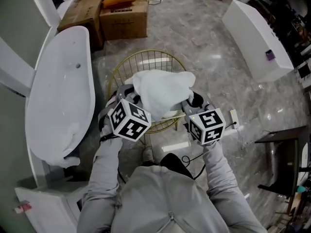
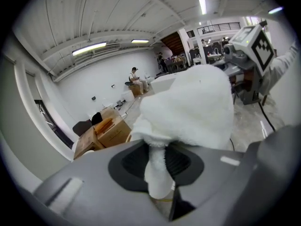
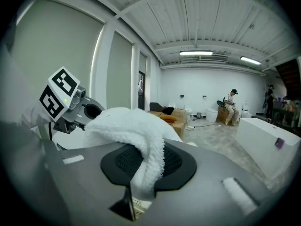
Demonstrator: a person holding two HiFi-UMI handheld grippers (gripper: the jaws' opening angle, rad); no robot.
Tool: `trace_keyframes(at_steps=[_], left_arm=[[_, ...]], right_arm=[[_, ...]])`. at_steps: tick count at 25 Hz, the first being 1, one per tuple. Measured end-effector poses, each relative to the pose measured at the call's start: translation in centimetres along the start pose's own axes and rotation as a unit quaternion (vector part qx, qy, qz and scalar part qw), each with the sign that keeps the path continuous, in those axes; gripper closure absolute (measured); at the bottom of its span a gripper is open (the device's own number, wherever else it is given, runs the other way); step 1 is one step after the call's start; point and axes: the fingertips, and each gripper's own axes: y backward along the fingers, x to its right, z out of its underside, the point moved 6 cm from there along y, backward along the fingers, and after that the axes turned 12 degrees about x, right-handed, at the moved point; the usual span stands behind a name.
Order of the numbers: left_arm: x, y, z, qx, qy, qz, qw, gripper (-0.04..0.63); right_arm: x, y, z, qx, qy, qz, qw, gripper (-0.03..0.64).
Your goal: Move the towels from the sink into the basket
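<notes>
- The left hand-held gripper (image 2: 159,175) is closed tight on a pinched fold of the white towel (image 1: 163,92). The right hand-held gripper (image 3: 145,173) is clamped on another fold of the same towel, so the 2 carry it between them.
- The towel hangs bunched between the 2 grippers above the gold wire basket (image 1: 146,54), toward its near side. It appears not yet to be resting inside.
- The step in hand is probably setting the towel down into the basket.
- To do it well, carry both grippers a little farther over the basket's middle. Lower them together until the bulk sits below the rim, then let go with both at once.
- Releasing 1 side first would likely let the towel swing and drape over the rim.
- The wire basket looks light, so a knock from either gripper might shift or tip it. Approach from above rather than from the side.
- The towel is plain white, thick, fluffy terry, crumpled into a soft mound with no tidy folds. It should sag and settle once freed.
- The sink (image 1: 63,96), a long white basin, stands left of the basket, well apart from the towel. I cannot tell whether more towels lie in it.
</notes>
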Motion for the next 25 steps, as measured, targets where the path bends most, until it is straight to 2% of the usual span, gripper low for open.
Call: trace_keyframes(at_steps=[4,9,15,25], left_arm=[[0.6,-3.2,1.6,-0.022,0.002,0.027,0.9994,0.462],[1.7,-7.2,5.7,-0.075,0.017,0.059,0.9953,0.461],[3.2,-10.8,11.8,-0.141,0.042,0.075,0.9862,0.459],[4.2,-16.9,17.1,-0.202,0.060,0.081,0.9742,0.439]], right_arm=[[1.5,-1.2,2.9,-0.038,-0.012,0.007,0.999,0.554],[2.7,-3.7,7.9,-0.088,-0.030,-0.008,0.996,0.552],[2.8,-7.0,14.5,-0.143,-0.053,-0.051,0.987,0.552],[5.2,-11.3,23.0,-0.237,-0.089,-0.065,0.965,0.551]])
